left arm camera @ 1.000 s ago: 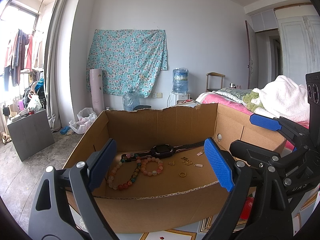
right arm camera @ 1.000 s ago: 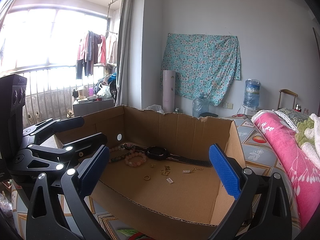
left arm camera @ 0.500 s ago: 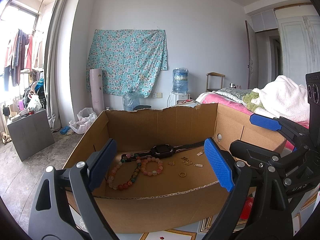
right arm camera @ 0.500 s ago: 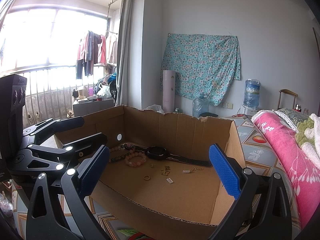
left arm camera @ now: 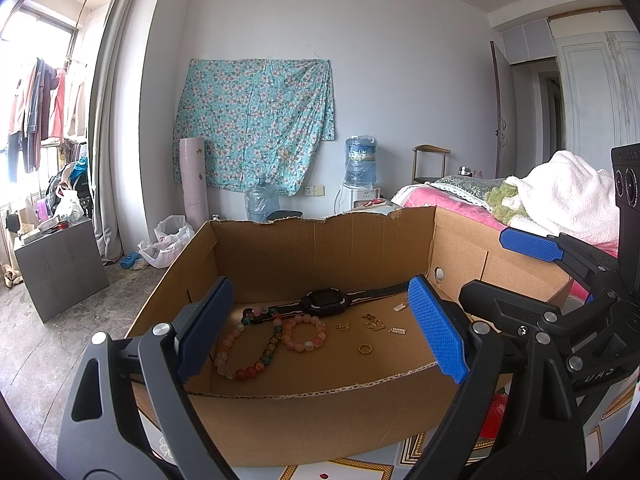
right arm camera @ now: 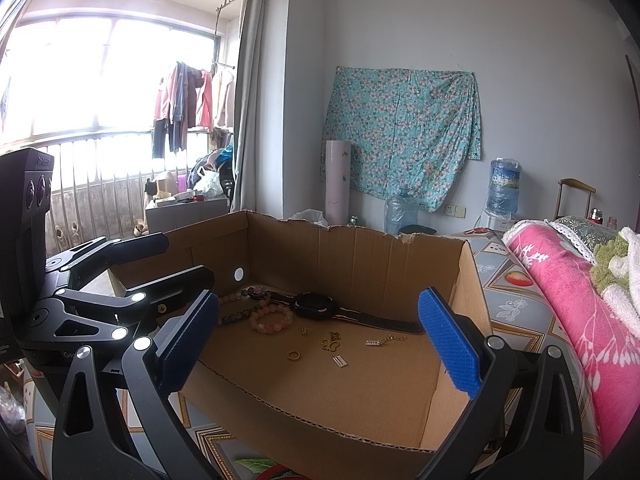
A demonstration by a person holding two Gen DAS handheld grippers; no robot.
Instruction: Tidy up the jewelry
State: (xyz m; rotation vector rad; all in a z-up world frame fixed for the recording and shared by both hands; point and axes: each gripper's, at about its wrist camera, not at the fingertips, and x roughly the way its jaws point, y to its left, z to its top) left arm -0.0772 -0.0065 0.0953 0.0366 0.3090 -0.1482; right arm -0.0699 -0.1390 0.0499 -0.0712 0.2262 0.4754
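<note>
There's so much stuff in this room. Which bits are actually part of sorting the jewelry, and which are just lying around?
Part of the job:
cardboard box
black watch
long bead strand
pink bead bracelet
gold ring
small gold charms

Just lying about:
floral cloth
water dispenser
white blanket
grey cabinet

no lettering clear enough to read

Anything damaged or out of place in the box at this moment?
The brown cardboard box has a ragged, torn top edge on its far wall. Inside, a black wristwatch lies among the beaded bracelets and small gold pieces, all loose and unsorted.
</note>
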